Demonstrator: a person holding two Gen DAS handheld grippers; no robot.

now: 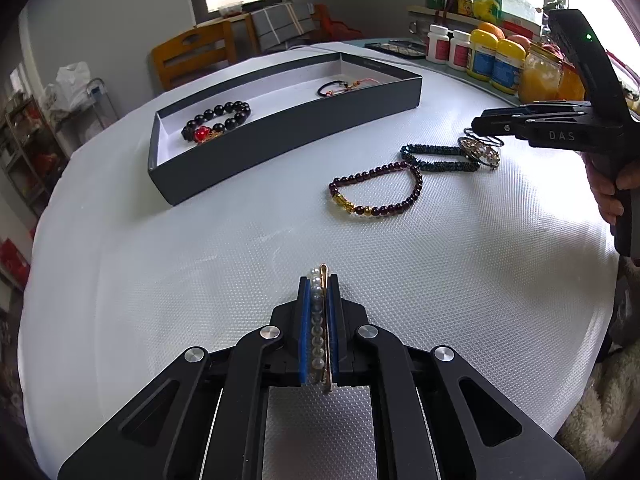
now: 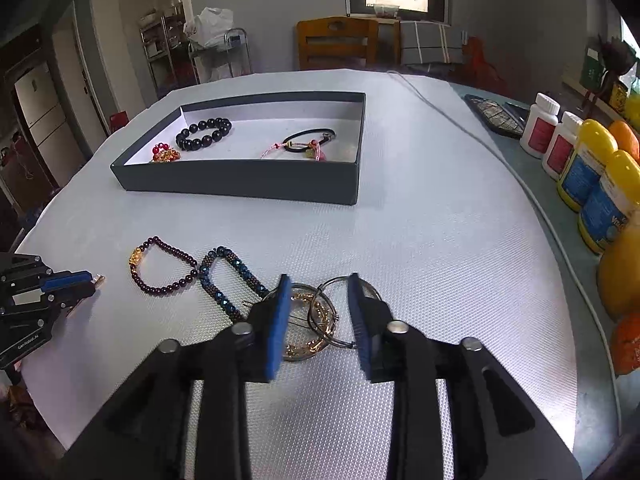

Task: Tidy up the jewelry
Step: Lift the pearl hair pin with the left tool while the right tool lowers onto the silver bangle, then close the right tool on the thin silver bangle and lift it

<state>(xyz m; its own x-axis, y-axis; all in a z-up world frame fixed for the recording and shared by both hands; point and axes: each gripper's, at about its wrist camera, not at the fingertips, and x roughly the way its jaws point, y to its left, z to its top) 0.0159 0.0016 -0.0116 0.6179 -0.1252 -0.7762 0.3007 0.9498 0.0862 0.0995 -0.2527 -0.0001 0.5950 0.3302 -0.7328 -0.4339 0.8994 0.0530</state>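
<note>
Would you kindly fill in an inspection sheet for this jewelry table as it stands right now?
Surface: white textured table cover, round.
Job's things: dark box holds a black bead bracelet and a black cord bracelet; a garnet bracelet, a teal beaded bracelet and metal rings lie on the cover.
Clutter: pill bottles, yellow containers, fruit at the right edge.
Grippers: left gripper shut on a pearl hair clip; right gripper open, fingers astride the rings.
Cables: white cable along the far right.
Surroundings: wooden chair, window, shelves.
</note>
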